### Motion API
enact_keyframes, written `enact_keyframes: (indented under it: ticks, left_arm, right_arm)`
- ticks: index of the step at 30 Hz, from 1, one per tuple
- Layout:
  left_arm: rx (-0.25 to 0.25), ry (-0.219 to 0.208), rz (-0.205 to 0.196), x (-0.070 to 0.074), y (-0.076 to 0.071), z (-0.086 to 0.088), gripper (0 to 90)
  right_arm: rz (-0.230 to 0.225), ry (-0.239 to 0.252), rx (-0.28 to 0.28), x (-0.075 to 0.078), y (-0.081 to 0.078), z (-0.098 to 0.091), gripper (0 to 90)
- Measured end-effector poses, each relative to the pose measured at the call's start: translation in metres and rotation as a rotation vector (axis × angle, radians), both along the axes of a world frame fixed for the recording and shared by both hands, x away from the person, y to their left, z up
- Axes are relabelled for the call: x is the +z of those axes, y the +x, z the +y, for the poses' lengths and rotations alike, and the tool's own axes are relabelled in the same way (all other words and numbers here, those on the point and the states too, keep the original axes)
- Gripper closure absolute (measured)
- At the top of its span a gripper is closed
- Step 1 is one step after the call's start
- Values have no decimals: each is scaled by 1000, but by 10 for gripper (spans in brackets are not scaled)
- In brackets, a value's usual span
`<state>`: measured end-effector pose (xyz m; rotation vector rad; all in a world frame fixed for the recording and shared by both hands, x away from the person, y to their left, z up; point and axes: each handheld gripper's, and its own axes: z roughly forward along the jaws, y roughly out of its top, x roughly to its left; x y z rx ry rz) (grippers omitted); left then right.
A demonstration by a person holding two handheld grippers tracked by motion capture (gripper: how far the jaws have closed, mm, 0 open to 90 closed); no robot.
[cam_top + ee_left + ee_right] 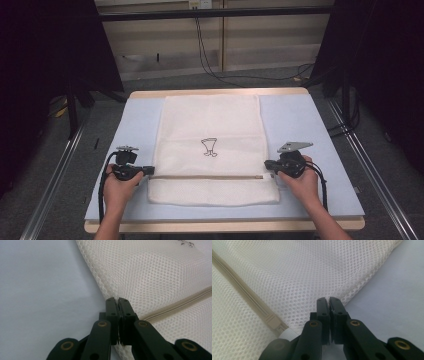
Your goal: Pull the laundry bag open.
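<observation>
High view: mesh bag (210, 130) mid-tabletop, left gripper (148, 171) and right gripper (267, 164) pinched shut on its side edges by the zipper (210, 176); thin bites, uneven lift could slip.

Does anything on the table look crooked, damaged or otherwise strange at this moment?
Nothing stands out. The white mesh bag lies flat and fairly square on the table. The left hand-held gripper and the right hand-held gripper pinch its side edges near the zipper.
</observation>
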<state>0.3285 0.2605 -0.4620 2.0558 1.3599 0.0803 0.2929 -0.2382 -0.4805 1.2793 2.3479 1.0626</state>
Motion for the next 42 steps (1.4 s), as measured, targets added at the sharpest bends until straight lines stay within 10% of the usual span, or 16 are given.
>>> enact_keyframes:
  ticks: [7, 21, 42]
  left_arm:
    - [-34, 10, -18, 5, -2, 0, 811]
    - [-120, -158, -107, 23, -2, -52, 419]
    - [-247, -233, 0, 19, -5, -142, 518]
  right_arm:
    - [-5, 47, -3, 3, -7, -1, 787]
    - [-163, 7, 128, 12, -36, -6, 886]
    - [-149, 5, 113, 1, -41, -4, 900]
